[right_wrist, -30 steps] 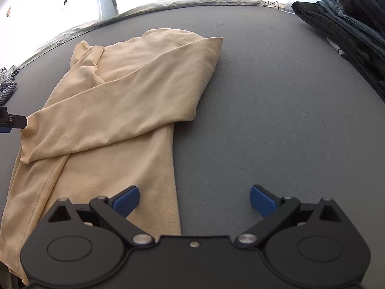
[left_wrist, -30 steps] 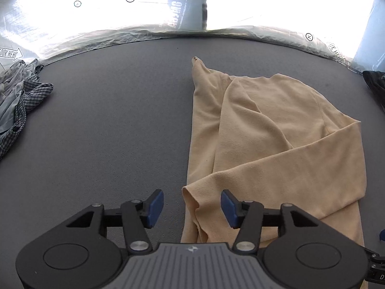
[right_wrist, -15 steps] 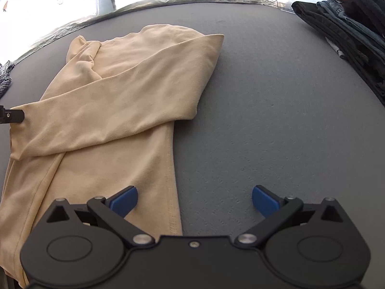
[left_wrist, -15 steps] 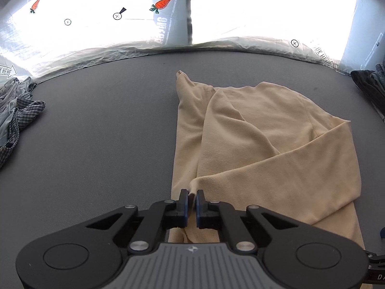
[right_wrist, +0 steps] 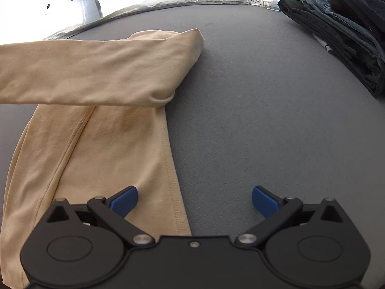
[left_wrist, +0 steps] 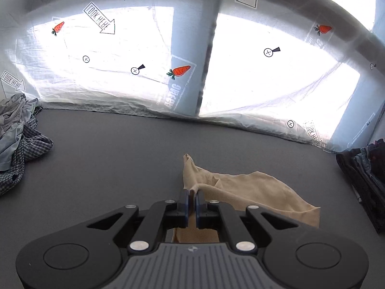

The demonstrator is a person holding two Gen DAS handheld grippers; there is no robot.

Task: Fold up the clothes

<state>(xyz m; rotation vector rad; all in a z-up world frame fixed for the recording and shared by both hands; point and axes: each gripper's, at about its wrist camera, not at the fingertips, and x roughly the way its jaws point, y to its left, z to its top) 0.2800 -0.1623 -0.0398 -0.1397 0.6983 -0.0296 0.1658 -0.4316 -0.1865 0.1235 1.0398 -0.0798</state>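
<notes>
A: Where is the garment lying, and what is gripping it?

B: The tan shirt is lying on the grey table, left of centre in the right wrist view. The left claw is clenching an edge of the shirt's fabric between its blue pads, and the pinched part is hanging lifted off the table. In the right wrist view, the raised sleeve is stretching across the upper left, off the frame's left edge.

A: And the right claw?

B: The right claw is standing released, jaws spread wide. Its left pad is sitting over the shirt's hem; its right pad is hovering over bare table.

A: What else is sitting on the table?

B: A pile of dark folded clothes is resting at the far right. A heap of checked and grey garments is lying at the far left.
</notes>
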